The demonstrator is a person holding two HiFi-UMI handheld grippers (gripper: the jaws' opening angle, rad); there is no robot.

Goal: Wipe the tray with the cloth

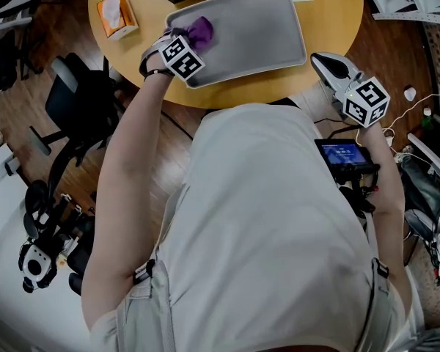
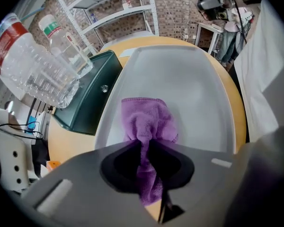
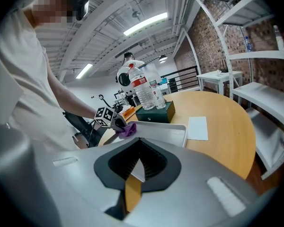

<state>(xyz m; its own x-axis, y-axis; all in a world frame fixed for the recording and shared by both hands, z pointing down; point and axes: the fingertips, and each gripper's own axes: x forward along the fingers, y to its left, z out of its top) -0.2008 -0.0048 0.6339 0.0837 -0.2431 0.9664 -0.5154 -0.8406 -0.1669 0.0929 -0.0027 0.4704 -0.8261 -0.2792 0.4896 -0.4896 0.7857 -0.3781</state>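
Left gripper [image 2: 145, 145]: points steeply down over the left end of the tray. Its jaws are clamped on a bunched purple terry cloth [image 2: 148, 119], and a fold of it runs up between the pads.

Cloth: the loose end lies on the floor of a shallow grey rectangular tray with rounded corners [image 1: 257, 31], at its left end and close to the front rim.

Tray: lies flat on a round pale-wood table [image 1: 337, 13].

Right gripper [image 1: 323, 59]: sits at the table's near edge, just beside the tray's right front corner but not touching it. Its jaws are drawn together with nothing between them.

Other items on the table:
- A dark green box [image 2: 85, 103] just beside the tray's far rim, with two clear plastic water bottles [image 2: 38, 60] at the box — whether on it or behind it cannot be told.
- An orange tissue pack [image 1: 116, 13] near the left edge.
- A white paper sheet [image 3: 197, 127] just past the tray's right end.
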